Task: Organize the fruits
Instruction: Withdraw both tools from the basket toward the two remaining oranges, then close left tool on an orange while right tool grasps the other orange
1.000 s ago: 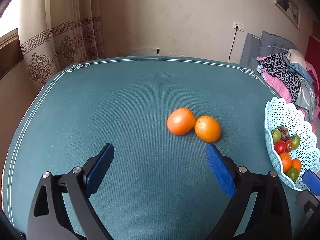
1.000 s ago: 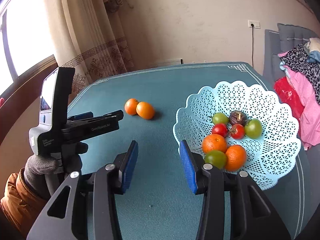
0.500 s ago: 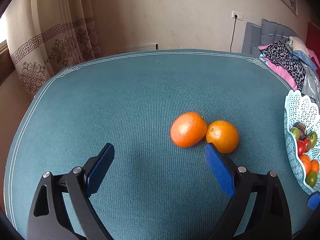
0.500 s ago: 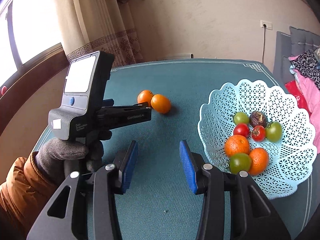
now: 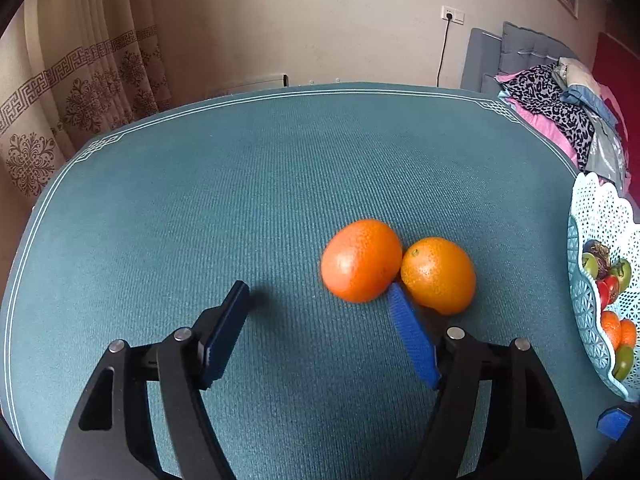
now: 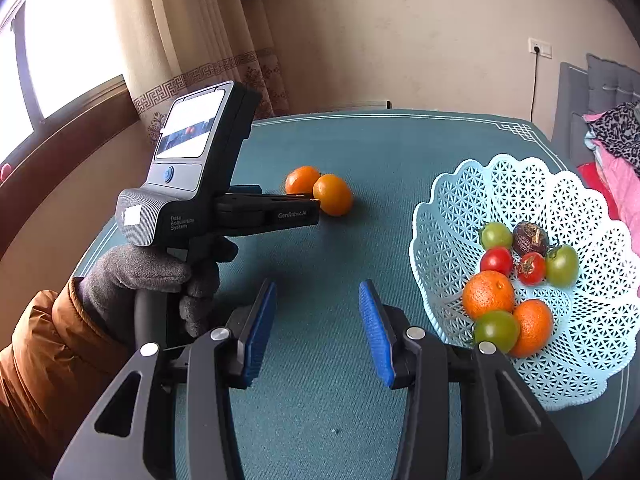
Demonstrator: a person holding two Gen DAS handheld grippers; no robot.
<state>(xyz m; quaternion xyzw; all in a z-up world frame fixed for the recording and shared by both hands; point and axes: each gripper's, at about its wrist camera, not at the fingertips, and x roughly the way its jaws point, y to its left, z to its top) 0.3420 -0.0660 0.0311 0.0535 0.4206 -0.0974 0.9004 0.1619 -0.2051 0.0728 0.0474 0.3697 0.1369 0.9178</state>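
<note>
On the teal tablecloth two oranges touch; the left gripper, its jaws just closing, stands apart and empty, right pad at their near seam. Only the right wrist view shows the whole basket of fruit, right of the empty, parted right gripper, and the gloved hand.

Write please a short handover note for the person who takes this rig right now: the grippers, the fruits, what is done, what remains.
Left gripper: open, just been closing, holds nothing; its right finger reaches between the two oranges lying together on the table.
Right gripper: open, empty, beside the basket.
Done: several fruits are in the basket.
Left: both table oranges.
</note>
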